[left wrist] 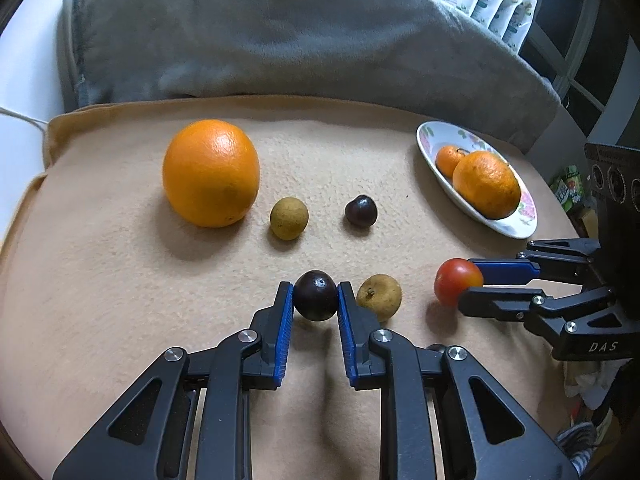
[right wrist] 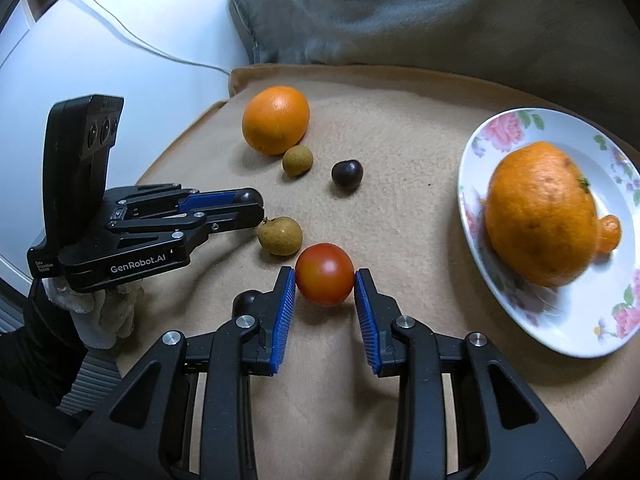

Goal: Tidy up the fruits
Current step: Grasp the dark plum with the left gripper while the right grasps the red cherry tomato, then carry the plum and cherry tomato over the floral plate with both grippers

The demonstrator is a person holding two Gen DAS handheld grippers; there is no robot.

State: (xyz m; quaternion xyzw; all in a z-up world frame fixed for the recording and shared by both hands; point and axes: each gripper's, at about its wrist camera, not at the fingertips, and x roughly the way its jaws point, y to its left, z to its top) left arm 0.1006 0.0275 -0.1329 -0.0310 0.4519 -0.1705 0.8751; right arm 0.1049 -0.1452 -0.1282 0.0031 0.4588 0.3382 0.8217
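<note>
Tilting downward, the left gripper [left wrist: 315, 298] clamps a dark fruit [left wrist: 315, 295] while the right gripper [right wrist: 325, 280] pinches a tomato [right wrist: 325, 274].

tan blanket [left wrist: 120, 280] below grey cushion [left wrist: 280, 32]; white wall [right wrist: 120, 60] left.

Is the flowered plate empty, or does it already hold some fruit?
Not empty: the flowered plate holds a large mandarin and a smaller one beside it.

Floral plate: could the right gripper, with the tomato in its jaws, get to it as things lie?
Probably yes. The right gripper is shut on the tomato, and only bare blanket lies between it and the floral plate; free plate surface shows beside the orange.
</note>
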